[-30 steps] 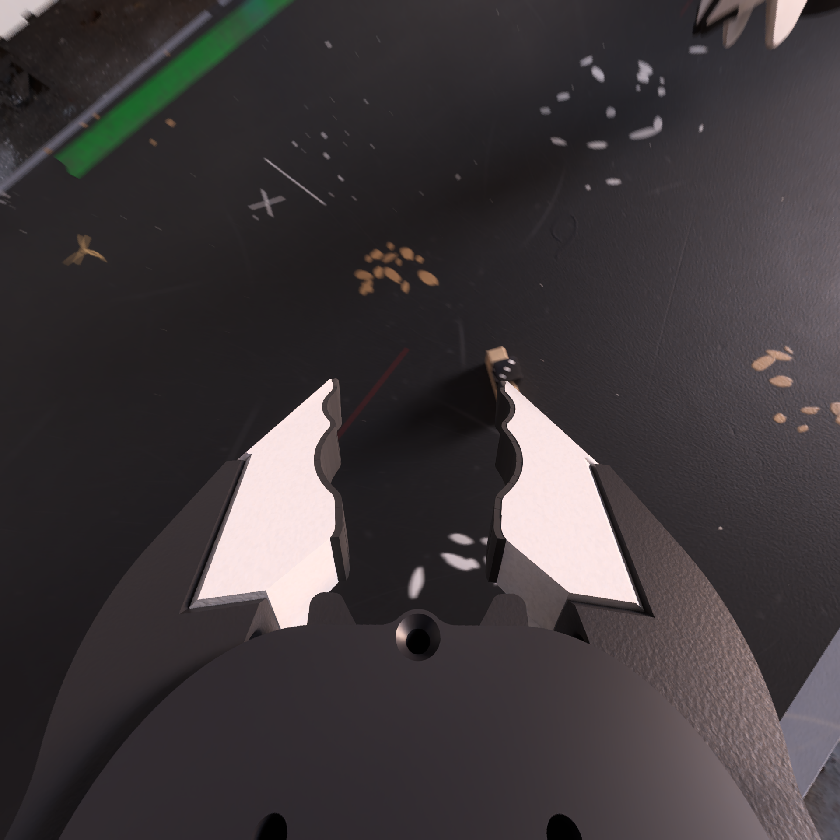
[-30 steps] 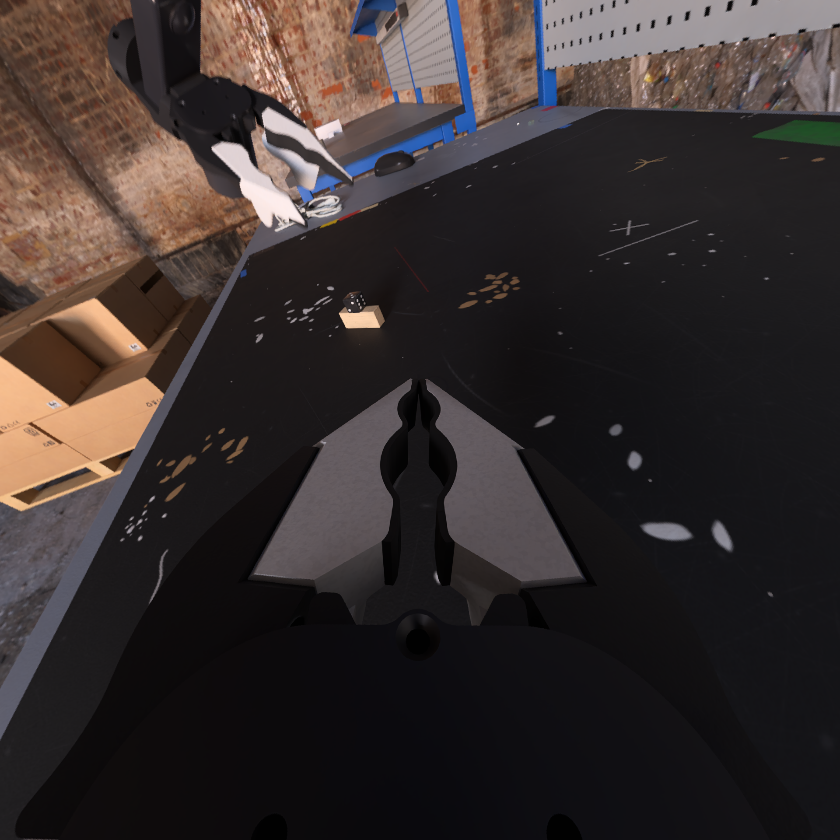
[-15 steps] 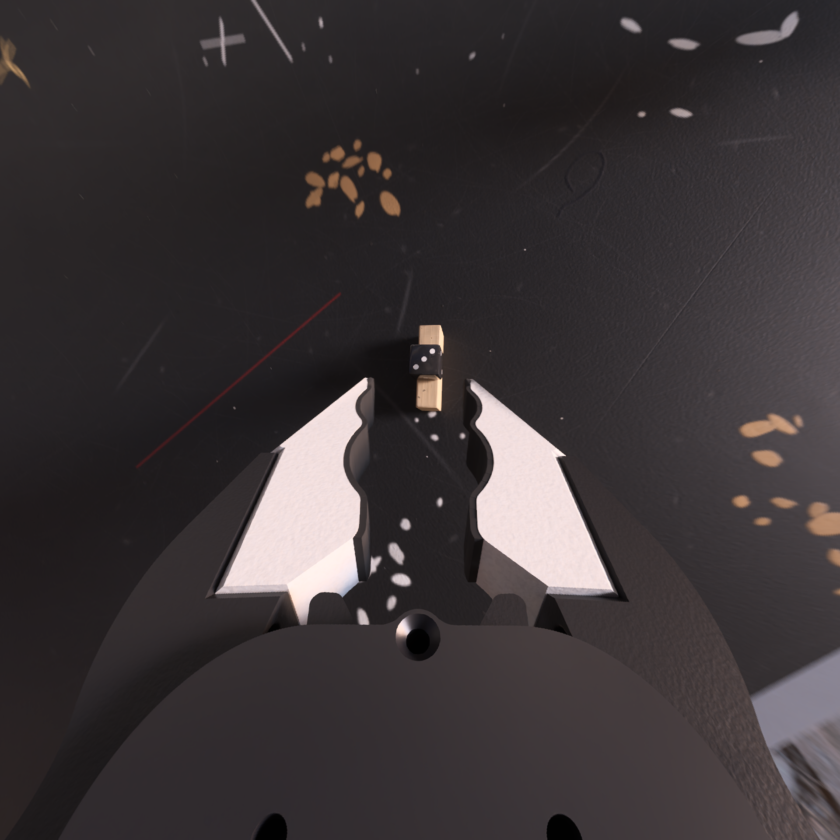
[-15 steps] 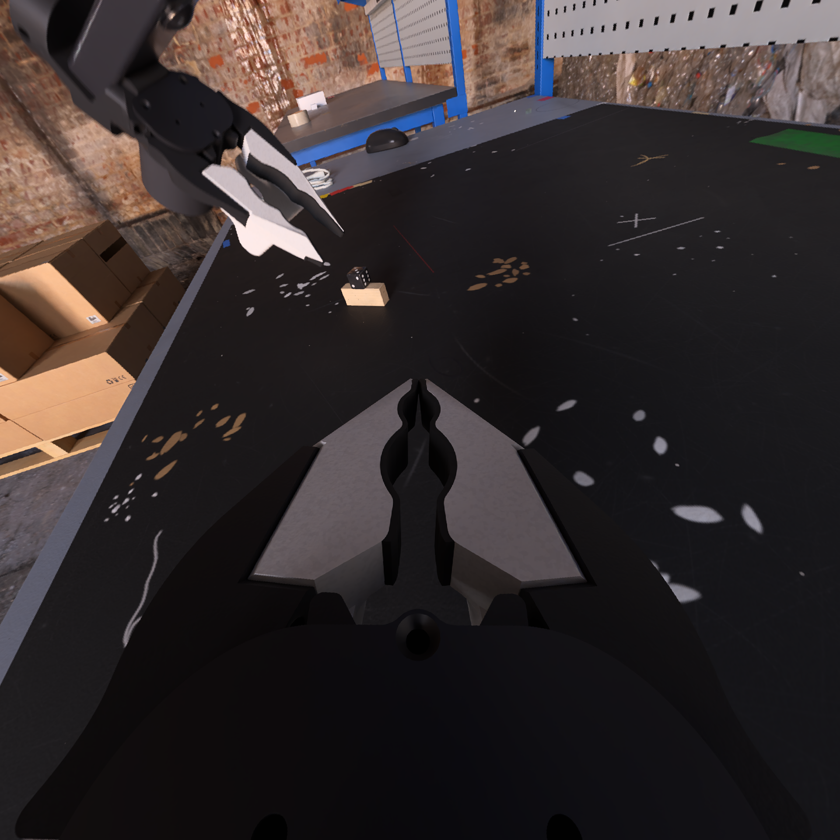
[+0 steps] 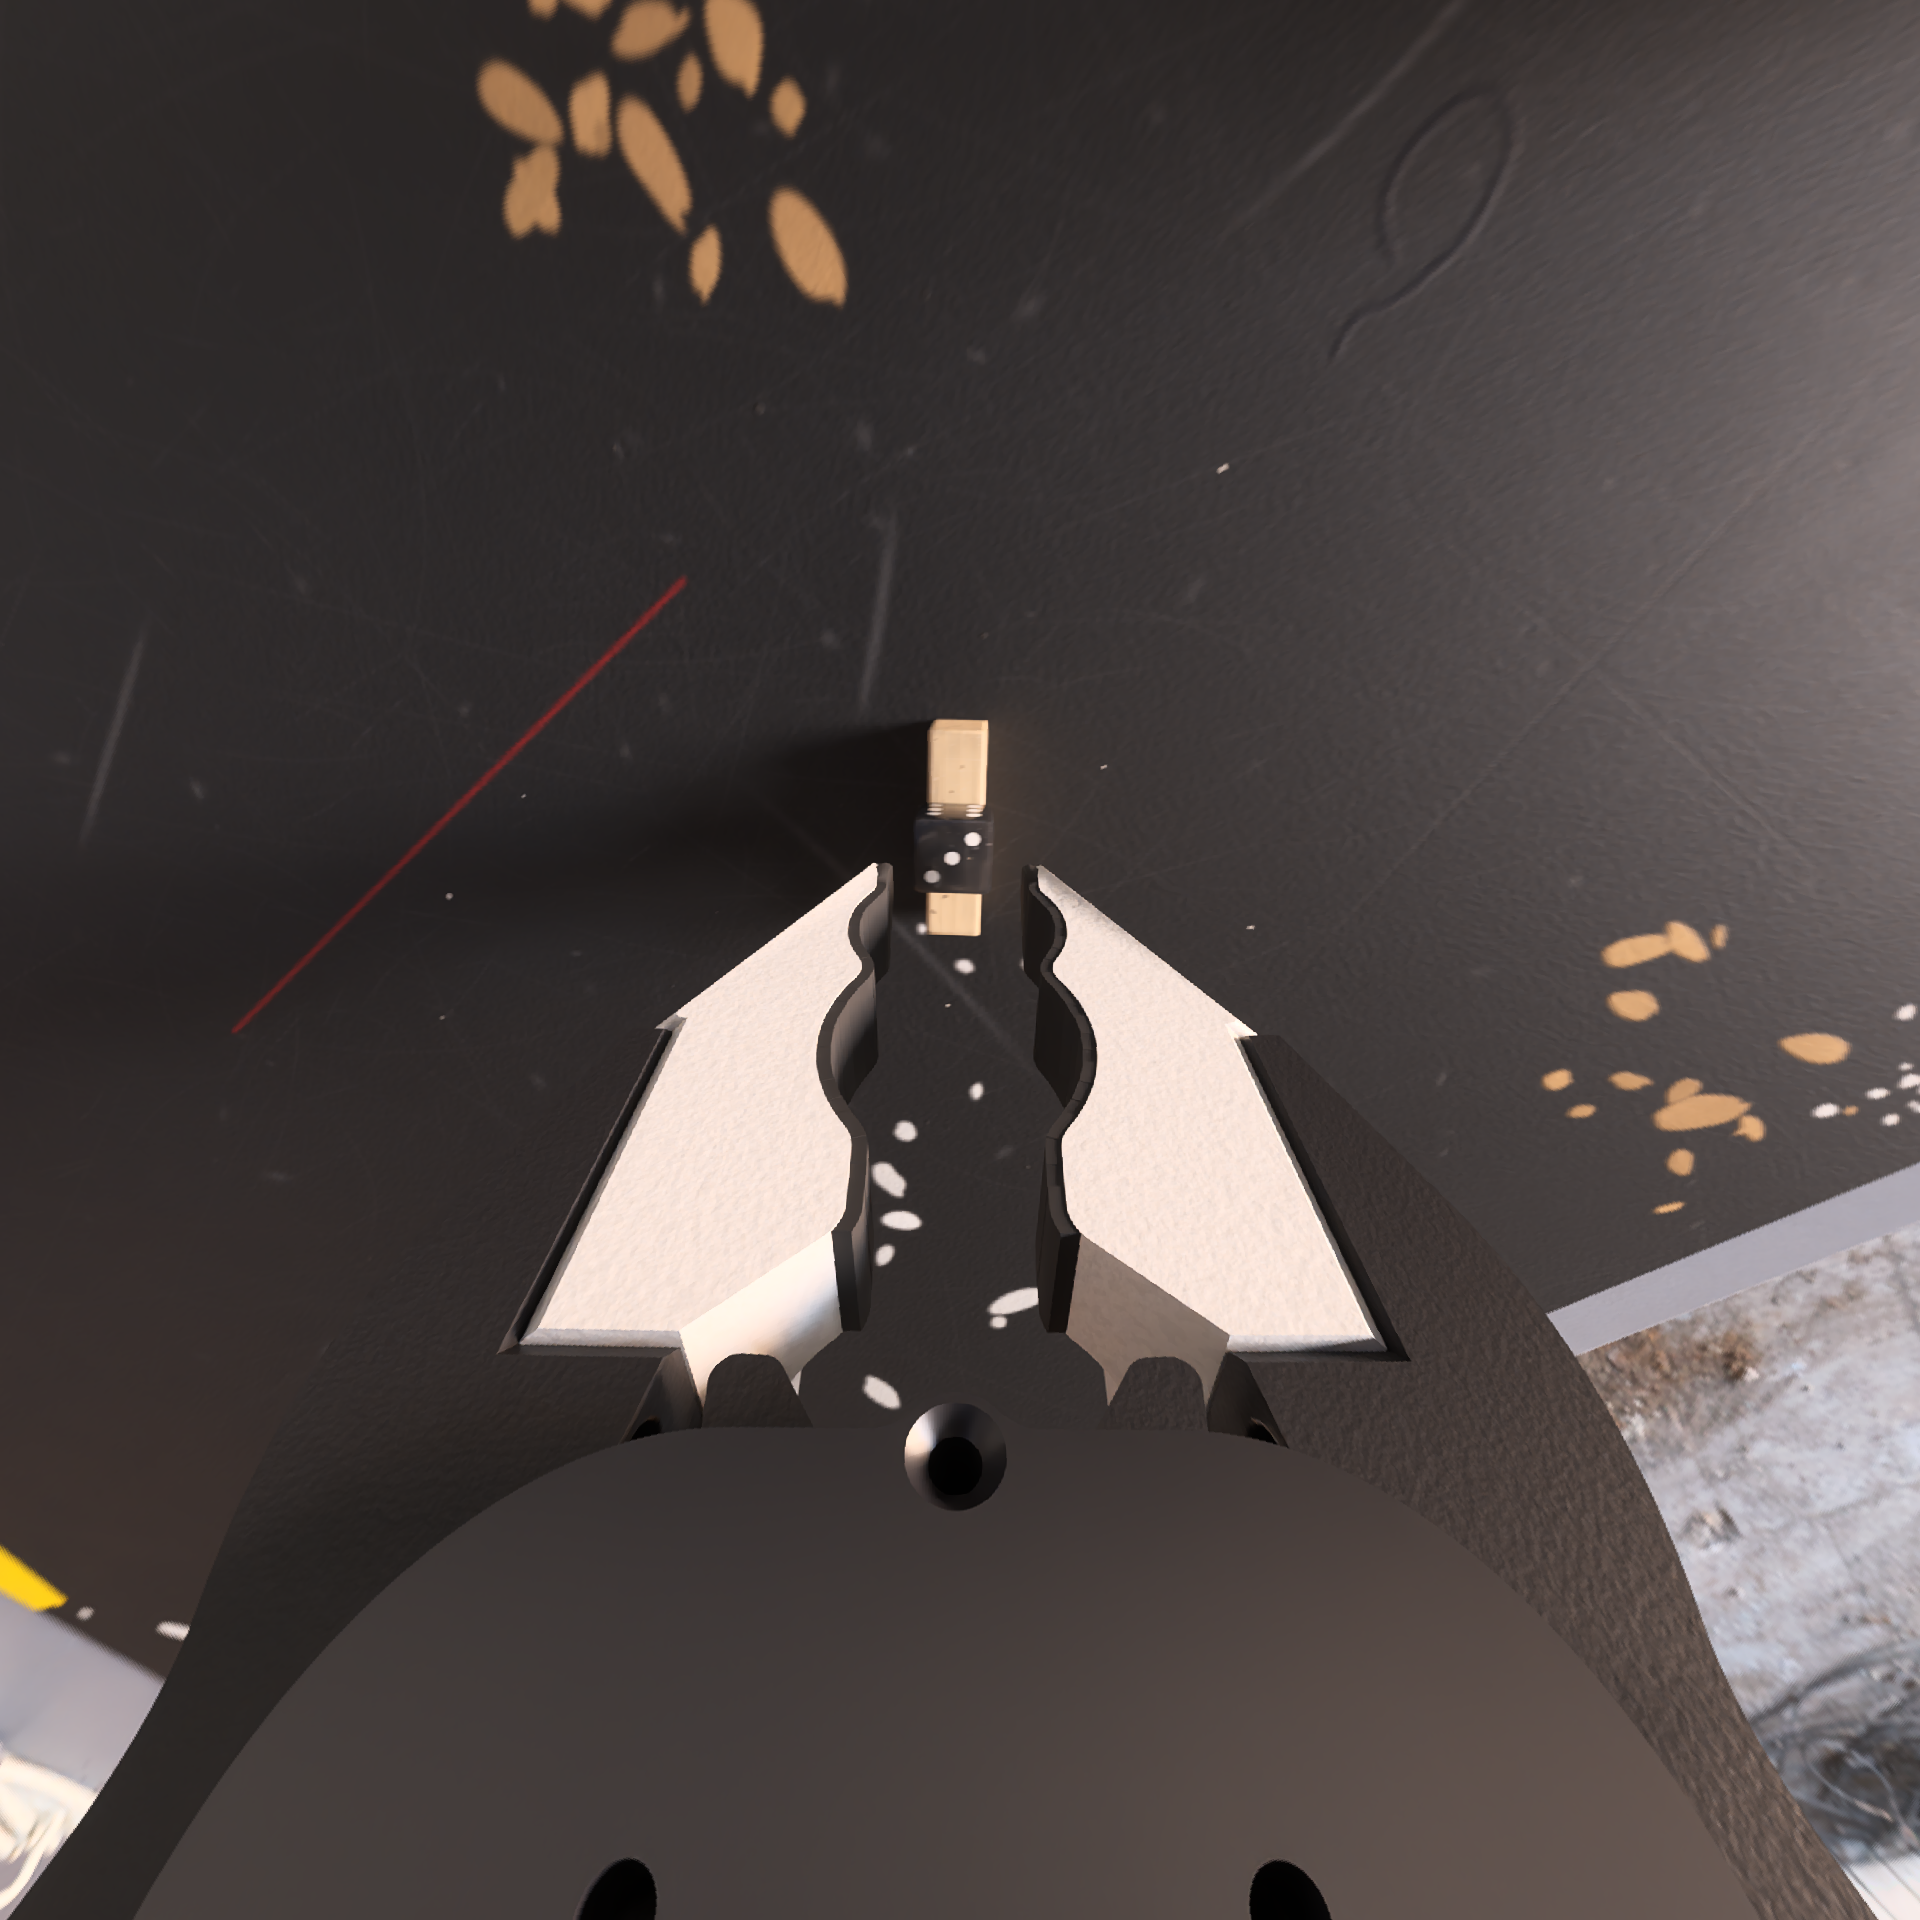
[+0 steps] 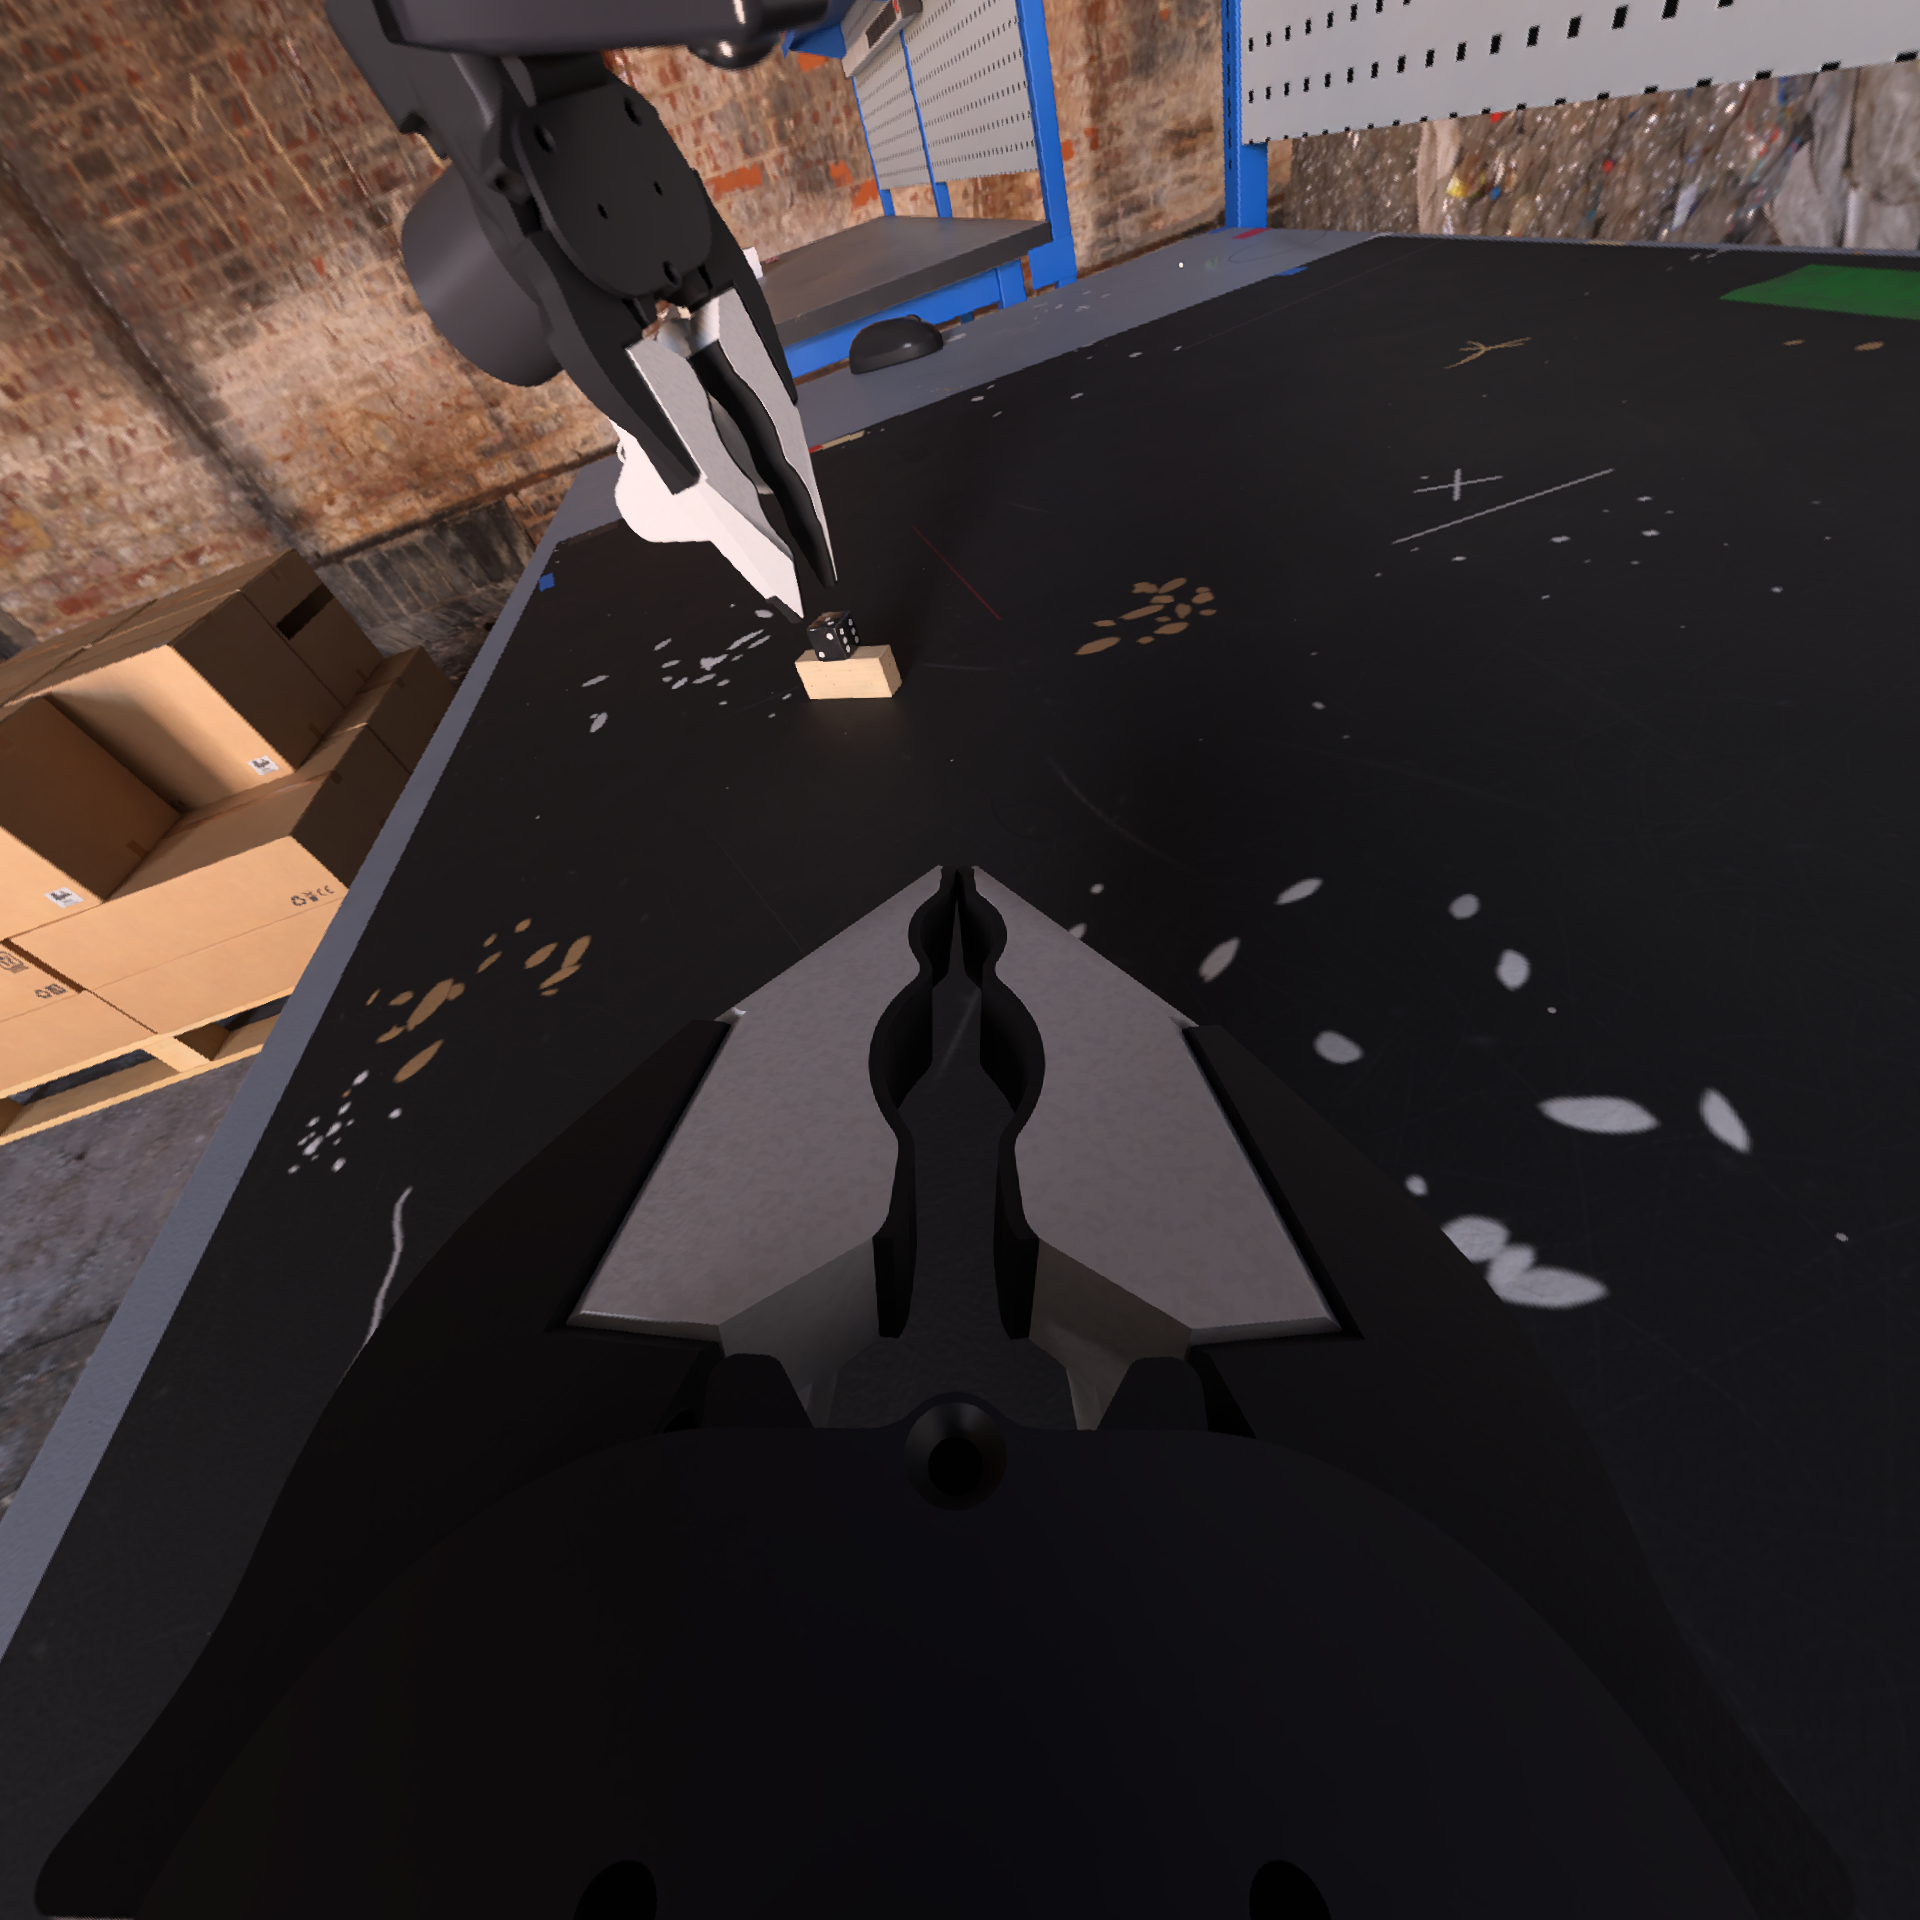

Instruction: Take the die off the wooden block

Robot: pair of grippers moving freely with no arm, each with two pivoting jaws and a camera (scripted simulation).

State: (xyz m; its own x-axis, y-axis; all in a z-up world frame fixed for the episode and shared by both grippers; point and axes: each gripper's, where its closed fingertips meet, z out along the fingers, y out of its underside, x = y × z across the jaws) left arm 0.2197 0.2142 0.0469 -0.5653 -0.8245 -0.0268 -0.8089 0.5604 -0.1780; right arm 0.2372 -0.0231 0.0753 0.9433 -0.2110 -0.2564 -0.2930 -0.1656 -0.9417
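A small black die (image 5: 952, 854) with white pips sits on a pale wooden block (image 5: 958, 765) on the black table. My left gripper (image 5: 956, 883) is open, pointing down, its fingertips just above and on either side of the die, not touching it. In the right wrist view the die (image 6: 832, 635) rests on the block (image 6: 848, 672) with the left gripper (image 6: 816, 592) right over it. My right gripper (image 6: 957, 878) is shut and empty, low over the table, well short of the block.
The black table (image 6: 1351, 779) bears tan and white paint flecks, a red line (image 5: 457, 805) and a green patch (image 6: 1829, 289). Its left edge (image 6: 416, 831) drops to cardboard boxes (image 6: 156, 831). A blue-framed workbench (image 6: 935, 249) stands behind.
My left gripper has come down and forward over the die, its fingers now flanking it and slightly narrower. The right gripper has barely moved and stays shut.
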